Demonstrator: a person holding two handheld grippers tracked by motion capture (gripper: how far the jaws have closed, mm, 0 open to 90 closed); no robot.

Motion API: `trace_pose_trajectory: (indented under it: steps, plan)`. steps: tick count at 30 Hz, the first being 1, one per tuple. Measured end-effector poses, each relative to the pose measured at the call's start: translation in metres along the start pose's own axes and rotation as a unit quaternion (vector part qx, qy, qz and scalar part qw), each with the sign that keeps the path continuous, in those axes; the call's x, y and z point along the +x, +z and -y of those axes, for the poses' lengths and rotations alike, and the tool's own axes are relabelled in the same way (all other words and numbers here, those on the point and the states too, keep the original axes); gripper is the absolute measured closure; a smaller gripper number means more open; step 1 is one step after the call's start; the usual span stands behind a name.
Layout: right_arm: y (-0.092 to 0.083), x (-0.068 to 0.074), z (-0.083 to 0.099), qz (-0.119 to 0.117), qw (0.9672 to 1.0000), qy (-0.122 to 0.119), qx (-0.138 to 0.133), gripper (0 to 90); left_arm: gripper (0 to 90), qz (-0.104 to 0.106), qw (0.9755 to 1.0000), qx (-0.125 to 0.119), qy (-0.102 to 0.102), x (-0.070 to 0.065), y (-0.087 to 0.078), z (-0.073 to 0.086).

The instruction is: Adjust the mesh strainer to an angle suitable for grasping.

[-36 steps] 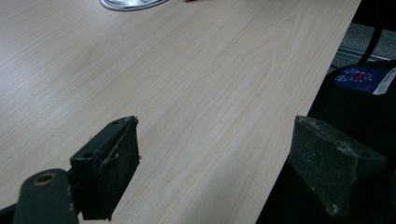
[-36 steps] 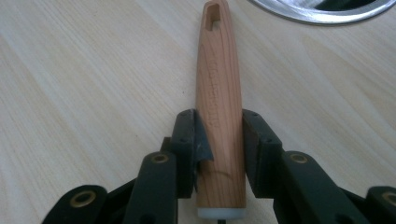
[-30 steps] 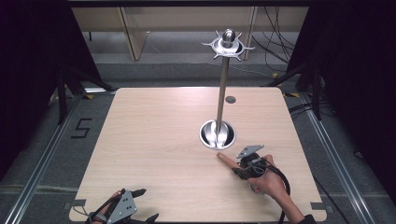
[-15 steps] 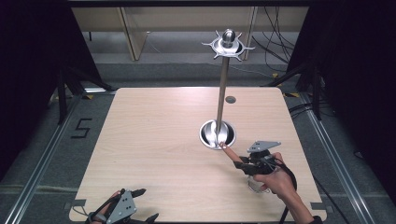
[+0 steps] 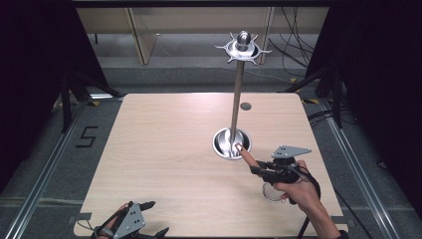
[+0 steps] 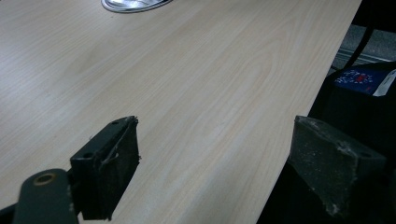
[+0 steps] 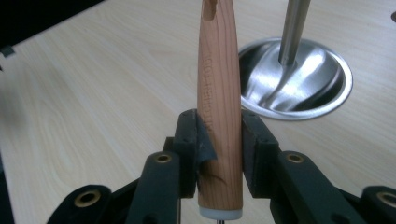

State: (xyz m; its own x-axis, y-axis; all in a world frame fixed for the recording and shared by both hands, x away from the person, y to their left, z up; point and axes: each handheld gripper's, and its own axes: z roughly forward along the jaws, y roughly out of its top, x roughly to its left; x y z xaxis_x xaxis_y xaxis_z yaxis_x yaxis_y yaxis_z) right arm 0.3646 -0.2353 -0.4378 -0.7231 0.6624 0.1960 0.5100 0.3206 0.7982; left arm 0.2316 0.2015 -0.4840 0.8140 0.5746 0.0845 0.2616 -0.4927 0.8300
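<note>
Between the right claw (image 7: 218, 154) jaws, a wooden handle (image 7: 219, 100), clamped upright

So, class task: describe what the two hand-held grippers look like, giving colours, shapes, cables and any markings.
Both are black two-jaw tools. The left gripper and right gripper each carry a grey three-cornered plate on top. A black cable trails from the right one. Up close, the jaws have flat, scuffed dark pads and arms with brass-coloured rivet holes. No sleeves or gloves are visible.

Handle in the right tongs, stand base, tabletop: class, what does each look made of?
Handle: wood, smooth, visible grain and stamped lettering, white end cap.
Stand base: polished metal, probably steel, mirror reflections.
Tabletop: pale wood grain, matte; veneer or laminate, hard to tell.
</note>
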Motion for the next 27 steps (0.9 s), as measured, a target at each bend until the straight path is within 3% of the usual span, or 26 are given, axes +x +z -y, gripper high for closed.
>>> trace_pose_trajectory:
  steps: [2,4,6,7,10,11,12,17,18,21,23,26,27]
  plan:
    - [-0.002,0.001,-0.002,-0.006,0.9998,0.008,-0.015,71.3,15.2,-0.003,1.0000,0.004,0.005,0.001,0.000,0.000]
    - [-0.006,0.001,-0.005,-0.005,0.9997,0.004,-0.024,71.3,15.2,0.002,1.0000,0.008,0.002,0.001,0.000,0.000]
    - [-0.009,0.000,-0.008,-0.006,0.9994,-0.005,-0.033,71.3,15.2,-0.006,0.9999,0.006,0.008,0.001,-0.001,0.000]
    - [-0.010,0.002,-0.009,-0.013,0.9991,0.010,-0.038,71.3,15.2,-0.002,1.0000,0.001,0.002,0.001,0.000,0.000]
    - [-0.014,0.000,-0.015,-0.007,0.9988,-0.011,-0.047,71.3,15.2,-0.003,0.9999,0.008,0.006,0.001,0.000,0.000]
    - [-0.015,0.003,-0.016,-0.011,0.9986,0.003,-0.051,71.3,15.2,-0.004,1.0000,0.005,0.007,0.001,0.000,0.000]
    - [-0.016,0.001,-0.018,-0.008,0.9983,-0.011,-0.056,71.3,15.2,-0.003,1.0000,0.004,0.005,0.001,0.000,0.000]
    - [-0.019,0.004,-0.028,-0.007,0.9978,-0.004,-0.066,71.3,15.2,0.000,0.9999,0.015,0.009,0.002,-0.001,-0.001]
    - [-0.019,0.005,-0.033,-0.005,0.9971,-0.014,-0.075,71.3,15.2,-0.004,1.0000,0.002,0.004,0.001,0.000,0.000]
    - [-0.019,0.004,-0.037,-0.005,0.9963,-0.030,-0.081,71.4,15.2,-0.002,1.0000,0.003,0.004,0.001,0.000,0.000]
    - [-0.022,0.008,-0.043,-0.003,0.9966,-0.022,-0.079,71.3,15.2,-0.003,1.0000,0.003,0.004,0.001,0.000,0.000]
    - [-0.022,0.009,-0.049,-0.006,0.9951,-0.034,-0.092,71.3,15.2,-0.004,1.0000,-0.001,0.000,0.001,0.000,0.000]
    - [-0.022,0.009,-0.049,-0.006,0.9951,-0.034,-0.092,71.3,15.2,-0.007,0.9999,0.004,0.008,0.002,0.000,0.000]
